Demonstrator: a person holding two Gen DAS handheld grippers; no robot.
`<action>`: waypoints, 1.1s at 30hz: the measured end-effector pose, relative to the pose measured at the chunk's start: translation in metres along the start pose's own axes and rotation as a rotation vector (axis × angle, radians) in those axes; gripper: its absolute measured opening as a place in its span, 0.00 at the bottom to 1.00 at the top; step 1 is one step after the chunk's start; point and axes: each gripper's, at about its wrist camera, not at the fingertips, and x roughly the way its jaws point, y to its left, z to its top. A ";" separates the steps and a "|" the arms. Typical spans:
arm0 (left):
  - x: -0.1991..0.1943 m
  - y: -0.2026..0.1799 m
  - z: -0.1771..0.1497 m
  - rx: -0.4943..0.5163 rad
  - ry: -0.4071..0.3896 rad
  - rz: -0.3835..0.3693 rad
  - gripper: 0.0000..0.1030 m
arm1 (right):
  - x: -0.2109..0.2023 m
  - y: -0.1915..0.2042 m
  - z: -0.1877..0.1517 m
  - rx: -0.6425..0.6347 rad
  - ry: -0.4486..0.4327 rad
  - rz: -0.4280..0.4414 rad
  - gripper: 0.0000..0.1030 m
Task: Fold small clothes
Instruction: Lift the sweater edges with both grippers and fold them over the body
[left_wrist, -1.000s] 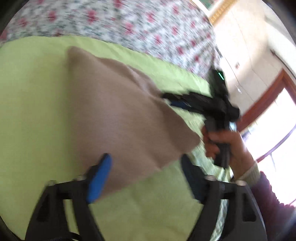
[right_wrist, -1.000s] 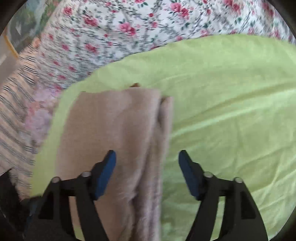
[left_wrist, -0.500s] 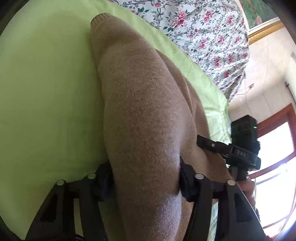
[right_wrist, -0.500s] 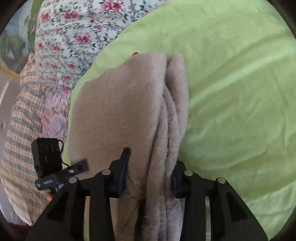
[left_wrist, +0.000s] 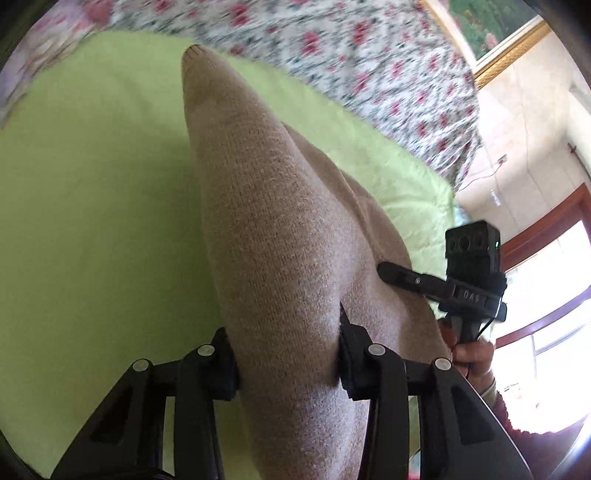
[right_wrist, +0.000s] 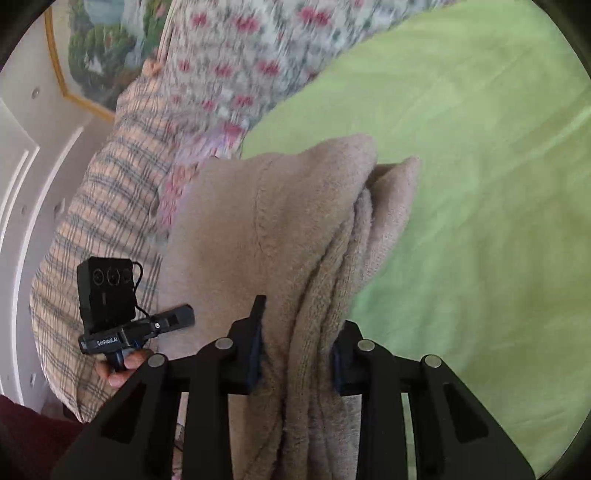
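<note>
A beige knitted garment (left_wrist: 280, 229) is held up over the green bedspread (left_wrist: 92, 221). My left gripper (left_wrist: 286, 360) is shut on one edge of it; the cloth bulges between the fingers and stretches away to a far corner. My right gripper (right_wrist: 297, 356) is shut on the garment's (right_wrist: 295, 221) other edge, where several folded layers bunch between the fingers. The right gripper also shows in the left wrist view (left_wrist: 436, 286), touching the cloth. The left gripper shows in the right wrist view (right_wrist: 173, 319) at the cloth's left side.
A floral sheet (left_wrist: 332, 48) lies beyond the green bedspread (right_wrist: 498, 184). A plaid cloth (right_wrist: 103, 221) covers the bed's left side. A framed picture (right_wrist: 96, 55) hangs on the wall. A window with a wooden frame (left_wrist: 546, 236) is at the right.
Both grippers went from open above the garment to shut on its edges. The garment has been lifted off the bedspread and hangs stretched between them, and the views have tilted upward.
</note>
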 end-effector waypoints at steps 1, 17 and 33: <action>0.003 0.012 -0.008 -0.020 0.024 0.021 0.42 | 0.011 0.000 -0.004 -0.005 0.022 -0.030 0.30; 0.001 0.076 0.060 -0.156 -0.103 0.115 0.62 | 0.010 0.034 0.049 -0.112 -0.090 -0.265 0.51; 0.029 0.057 0.078 -0.019 -0.078 0.493 0.21 | 0.003 0.021 0.037 -0.082 -0.133 -0.369 0.15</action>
